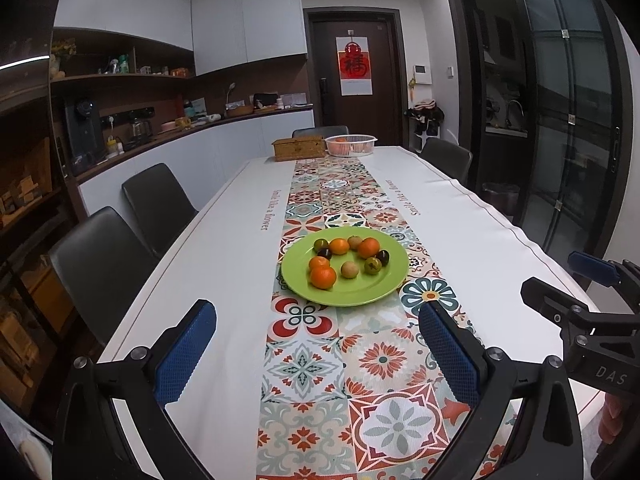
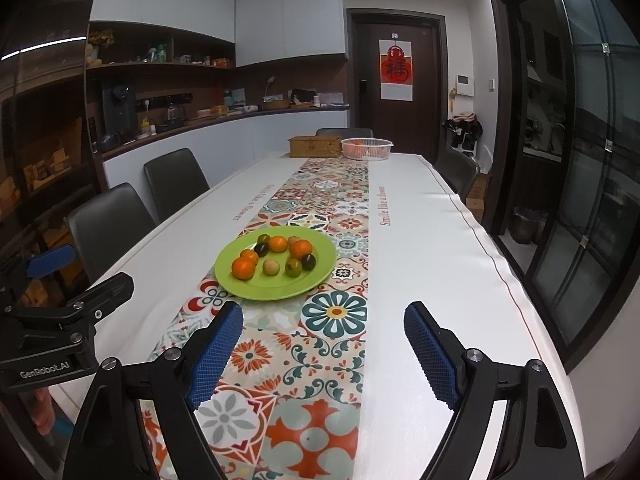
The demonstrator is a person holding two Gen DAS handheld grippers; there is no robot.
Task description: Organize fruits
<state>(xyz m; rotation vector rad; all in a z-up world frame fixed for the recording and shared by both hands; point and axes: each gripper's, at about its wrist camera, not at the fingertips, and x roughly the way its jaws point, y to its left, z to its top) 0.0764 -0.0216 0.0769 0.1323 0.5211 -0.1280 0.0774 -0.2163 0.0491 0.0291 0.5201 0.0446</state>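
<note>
Left wrist: four oranges (image 1: pixel 339 246), one plate (image 1: pixel 384 292).

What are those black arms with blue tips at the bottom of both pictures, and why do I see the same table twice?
Those are two hand-held grippers, not a robot's; a person carries one in each hand. Each has its own camera looking along its fingers, so you get one picture from the left gripper and one from the right gripper. The blue tips are their rubber pads. Both stand open and hold nothing. On the table's patterned runner sits a green plate of small fruits: orange tangerines with green, dark and tan ones. At the far end are a white basket holding something orange and a woven box.
</note>
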